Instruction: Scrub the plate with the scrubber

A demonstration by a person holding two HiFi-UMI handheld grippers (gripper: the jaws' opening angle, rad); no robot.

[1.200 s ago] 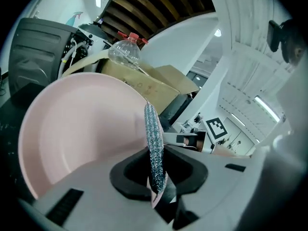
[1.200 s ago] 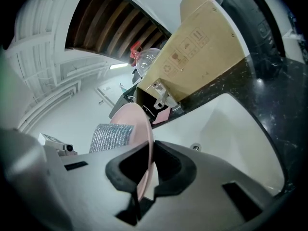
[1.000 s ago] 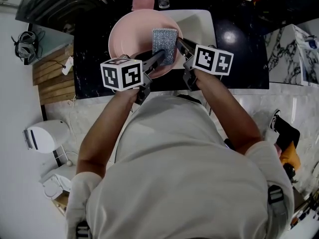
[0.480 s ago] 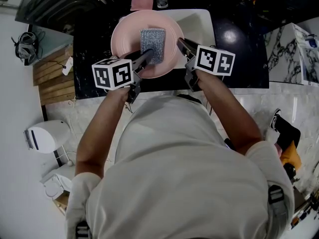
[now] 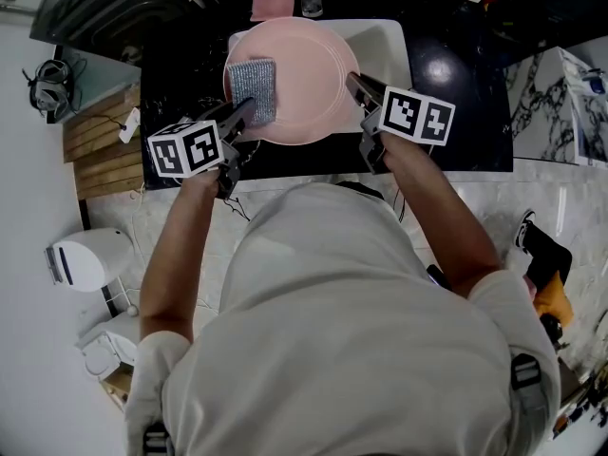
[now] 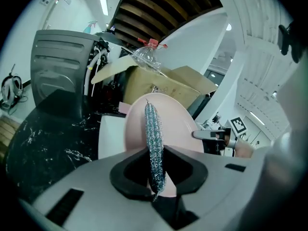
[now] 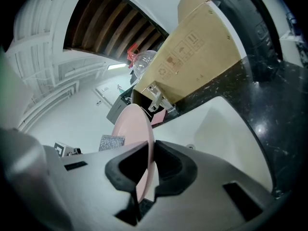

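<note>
- Over the white sink (image 5: 385, 46), set into a dark counter (image 5: 176, 74), the pink plate (image 5: 304, 74) is held up with its face turned toward the person.
- The right tongs (image 5: 353, 82) are clamped on the plate's right rim. Their own view shows the rim edge-on, pinched between both jaws.
- The left tongs (image 5: 245, 110) grip the lower end of the grey scrubber (image 5: 253, 76), which lies against the left part of the plate's face (the mesh pad stands edge-on between the jaws in the left gripper view).
- The step in hand looks like the scrubbing stroke itself, with the pad on the plate's left side.
- To do it well, I would press the scrubber's broad face flat on the plate, not its edge. Then sweep in overlapping passes across the middle toward the right rim.
- Pressure from the left should be met by a firm right grip, since the plate hangs from one rim only and could pivot or slip.
- Strokes should stop short of the right jaws, so scrubber and tongs do not collide.
- With the plate over the sink, a slip would likely drop it there rather than on the counter edge.
</note>
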